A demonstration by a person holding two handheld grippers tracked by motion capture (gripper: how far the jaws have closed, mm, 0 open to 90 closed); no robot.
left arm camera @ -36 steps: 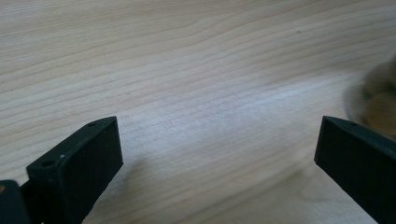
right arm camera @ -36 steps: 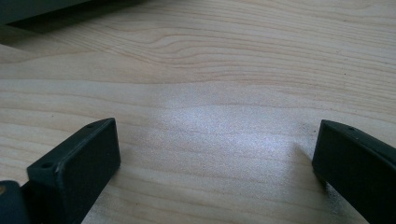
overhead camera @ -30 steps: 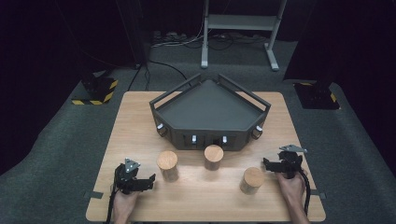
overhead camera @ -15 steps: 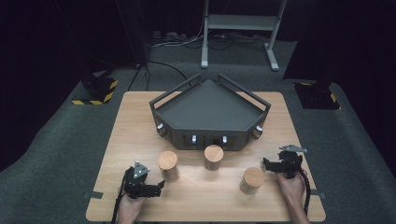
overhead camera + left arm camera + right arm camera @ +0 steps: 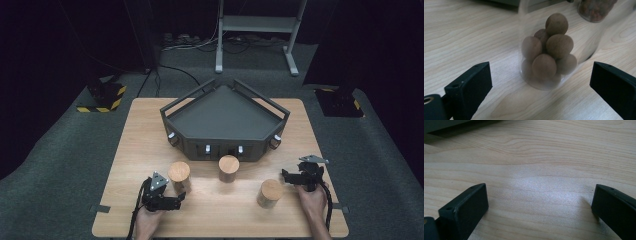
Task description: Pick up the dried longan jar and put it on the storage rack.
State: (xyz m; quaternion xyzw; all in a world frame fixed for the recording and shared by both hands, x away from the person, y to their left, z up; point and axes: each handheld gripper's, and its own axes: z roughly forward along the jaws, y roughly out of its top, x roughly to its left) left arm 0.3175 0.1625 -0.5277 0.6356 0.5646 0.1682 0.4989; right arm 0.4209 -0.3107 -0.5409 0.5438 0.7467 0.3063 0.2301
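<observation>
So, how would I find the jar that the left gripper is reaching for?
Start at the grey tray on the table. Three cork-lidded jars stand before it; take the leftmost jar, beside the left gripper. It alone holds brown balls.

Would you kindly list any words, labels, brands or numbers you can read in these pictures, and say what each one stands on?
None: no readable text.
The three jars with wooden lids, such as the left jar, carry no label.
The dark tray has small pale knobs, unmarked as far as can be told.
The yellow-black striped base on the floor bears stripes, no words.
</observation>
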